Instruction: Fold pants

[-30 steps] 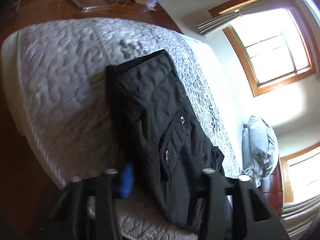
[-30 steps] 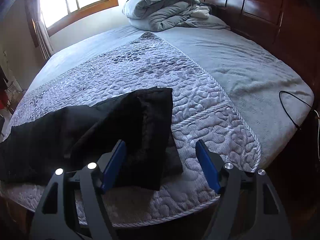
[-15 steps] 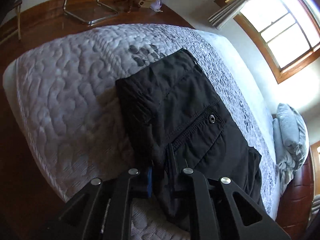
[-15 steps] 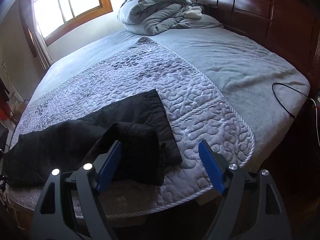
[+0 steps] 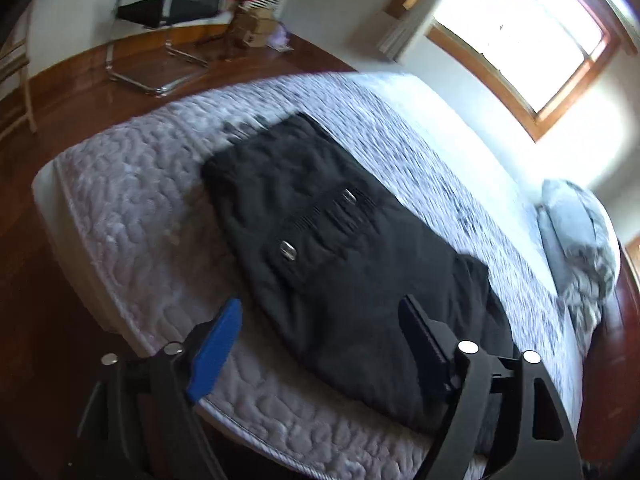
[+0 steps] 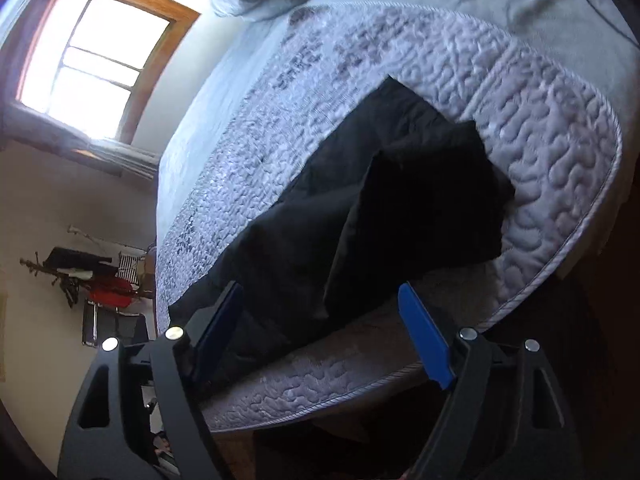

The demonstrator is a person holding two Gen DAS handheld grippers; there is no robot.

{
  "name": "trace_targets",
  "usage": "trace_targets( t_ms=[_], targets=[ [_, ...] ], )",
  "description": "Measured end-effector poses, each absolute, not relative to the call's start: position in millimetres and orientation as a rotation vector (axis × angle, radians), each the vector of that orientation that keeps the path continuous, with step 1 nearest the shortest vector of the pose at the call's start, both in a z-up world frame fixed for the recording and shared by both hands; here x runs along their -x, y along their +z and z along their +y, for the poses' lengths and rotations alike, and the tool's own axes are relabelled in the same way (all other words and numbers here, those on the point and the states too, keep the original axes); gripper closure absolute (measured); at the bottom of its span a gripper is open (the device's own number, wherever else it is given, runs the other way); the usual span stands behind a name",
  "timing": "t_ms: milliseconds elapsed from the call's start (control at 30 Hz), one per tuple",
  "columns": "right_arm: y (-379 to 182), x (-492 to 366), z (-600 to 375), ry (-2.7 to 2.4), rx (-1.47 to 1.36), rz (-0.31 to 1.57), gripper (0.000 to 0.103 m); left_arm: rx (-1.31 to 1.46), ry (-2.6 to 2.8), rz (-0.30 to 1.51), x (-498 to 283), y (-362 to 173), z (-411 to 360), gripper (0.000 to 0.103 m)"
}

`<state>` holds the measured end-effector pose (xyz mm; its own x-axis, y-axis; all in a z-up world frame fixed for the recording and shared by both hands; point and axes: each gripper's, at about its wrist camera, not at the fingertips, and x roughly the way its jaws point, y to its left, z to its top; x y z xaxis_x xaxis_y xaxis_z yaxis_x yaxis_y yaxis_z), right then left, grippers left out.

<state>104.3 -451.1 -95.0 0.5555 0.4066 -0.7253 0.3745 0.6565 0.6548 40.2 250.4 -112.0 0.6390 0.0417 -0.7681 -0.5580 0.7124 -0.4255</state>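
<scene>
Left tool (image 5: pixel 320 320): jaws opening, nothing pinched; pants just ahead, below its fingers.
Right tool (image 6: pixel 320 312): jaws spread, gripping nothing, over the folded leg end.
Bed (image 5: pixel 132 216): quilted cover carries everything.
Pants (image 5: pixel 340 248): black, lying flat near the bed's foot edge, long axis along that edge.
Hidden: near hem behind the fingers; frames motion-blurred.

Black pants (image 5: pixel 340 256), lilac quilted bedspread (image 5: pixel 132 216)
</scene>
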Motion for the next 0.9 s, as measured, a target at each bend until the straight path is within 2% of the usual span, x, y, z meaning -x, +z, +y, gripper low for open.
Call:
trace_targets(
  t_ms=[133,200,267,367,500,600,700,800,900],
  targets=[
    [-129,-126,-455,-0.028,-1.098,1.066,0.034,0.682,0.286,0.891,-63,-122,228,0.019],
    [-140,-137,-459,-0.045,-1.169,1.070,0.047,0.676,0.275,0.937,-72,-132,220,0.019],
    [-154,-150,-463,-0.104,-1.206,1.114,0.078,0.700,0.262,0.988,-80,-145,215,0.019],
    [-162,-164,-468,-0.139,-1.259,1.113,0.096,0.666,0.271,1.036,-94,-162,212,0.017],
    [-123,-194,-452,-0.031,-1.122,1.043,0.099,0.660,0.280,1.073,-103,-171,209,0.016],
    [-63,-205,-430,0.246,-0.991,0.826,0.100,0.657,0.281,1.087,-110,-172,204,0.011],
    [-10,-186,-407,0.430,-0.768,0.617,0.101,0.616,0.287,1.106,-115,-174,197,0.010],
    [-23,-171,-412,0.405,-0.766,0.622,0.101,0.596,0.287,1.117,-121,-178,192,0.010],
    [-87,-168,-439,0.220,-0.860,0.800,0.101,0.585,0.289,1.133,-126,-179,187,0.010]
  ],
)
